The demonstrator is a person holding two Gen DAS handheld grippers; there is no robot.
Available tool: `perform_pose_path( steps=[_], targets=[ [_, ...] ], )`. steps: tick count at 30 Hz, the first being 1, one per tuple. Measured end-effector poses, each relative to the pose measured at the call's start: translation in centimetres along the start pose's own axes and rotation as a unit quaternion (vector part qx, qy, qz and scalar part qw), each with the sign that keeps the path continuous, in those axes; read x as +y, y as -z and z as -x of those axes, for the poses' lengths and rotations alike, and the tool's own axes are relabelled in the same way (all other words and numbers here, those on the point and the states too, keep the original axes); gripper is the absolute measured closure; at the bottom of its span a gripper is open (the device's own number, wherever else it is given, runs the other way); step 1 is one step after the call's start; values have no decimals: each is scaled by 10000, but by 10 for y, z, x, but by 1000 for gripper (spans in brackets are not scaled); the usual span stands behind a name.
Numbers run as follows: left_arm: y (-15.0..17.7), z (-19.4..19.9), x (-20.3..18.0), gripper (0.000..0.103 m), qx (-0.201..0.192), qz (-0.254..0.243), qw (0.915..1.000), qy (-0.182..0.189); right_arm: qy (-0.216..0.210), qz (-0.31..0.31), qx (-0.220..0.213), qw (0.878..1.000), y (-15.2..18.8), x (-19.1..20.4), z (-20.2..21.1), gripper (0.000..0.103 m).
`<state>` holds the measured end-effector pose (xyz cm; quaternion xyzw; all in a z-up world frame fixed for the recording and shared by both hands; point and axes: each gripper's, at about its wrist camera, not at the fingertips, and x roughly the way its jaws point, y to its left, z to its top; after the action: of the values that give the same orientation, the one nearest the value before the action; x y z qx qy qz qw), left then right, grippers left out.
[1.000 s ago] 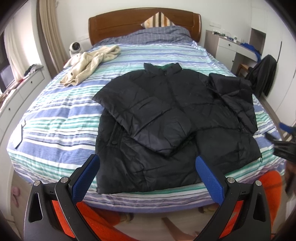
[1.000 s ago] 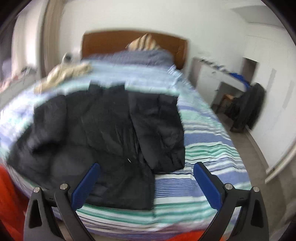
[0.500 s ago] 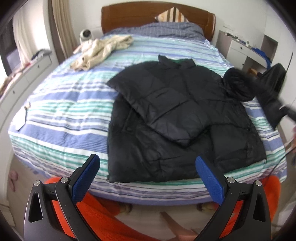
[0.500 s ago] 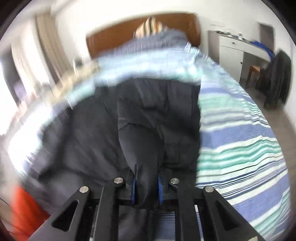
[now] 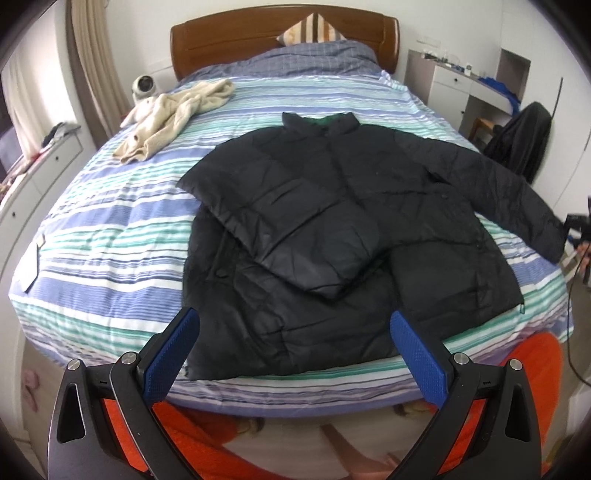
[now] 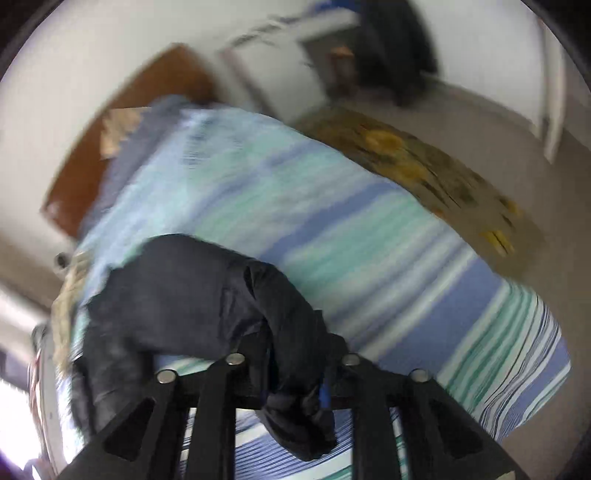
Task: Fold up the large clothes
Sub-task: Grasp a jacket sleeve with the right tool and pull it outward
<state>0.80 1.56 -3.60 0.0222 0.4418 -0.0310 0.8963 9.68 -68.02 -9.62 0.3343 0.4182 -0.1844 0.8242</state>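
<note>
A black puffer jacket [image 5: 332, 229] lies front up on the striped bed [image 5: 110, 229], collar toward the headboard. Its left sleeve is folded across the chest. Its right sleeve [image 5: 491, 184] is stretched out to the right past the bed edge. My right gripper [image 6: 293, 393] is shut on that sleeve's cuff [image 6: 295, 369]; it also shows at the far right of the left wrist view [image 5: 576, 225]. My left gripper [image 5: 295, 354] is open and empty, held above the foot of the bed in front of the jacket's hem.
A cream sweater [image 5: 173, 114] lies at the bed's far left. A wooden headboard [image 5: 280, 33] and pillows are at the back. A white desk [image 5: 465, 85] and a chair with dark clothing [image 5: 524, 136] stand on the right. A low cabinet [image 5: 33, 173] runs along the left.
My right gripper closed on the right sleeve's cuff and pulled the folded sleeve out straight to the right. My left gripper stayed open and rose a little.
</note>
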Motion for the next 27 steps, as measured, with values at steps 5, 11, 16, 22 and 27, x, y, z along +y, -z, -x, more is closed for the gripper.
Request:
perform_pose_path(
  steps=[5, 11, 16, 22, 27],
  targets=[
    [1, -5, 12, 0, 144, 161, 9996, -154, 469, -567, -465, 9962, 7, -32, 2, 56],
    [0, -21, 2, 0, 340, 96, 9993, -97, -1034, 457, -903, 9895, 22, 27, 45, 56],
    [-5, -16, -22, 0, 122, -311, 9994, -16, -37, 136, -73, 9999, 37, 16, -22, 58],
    [-7, -15, -16, 0, -199, -831, 9958, -333, 958, -259, -298, 9946, 48, 6, -27, 51],
    [-18, -41, -17, 0, -208, -1661, 9856, -228, 738, 458, -926, 9919, 81, 38, 30, 51]
  ],
)
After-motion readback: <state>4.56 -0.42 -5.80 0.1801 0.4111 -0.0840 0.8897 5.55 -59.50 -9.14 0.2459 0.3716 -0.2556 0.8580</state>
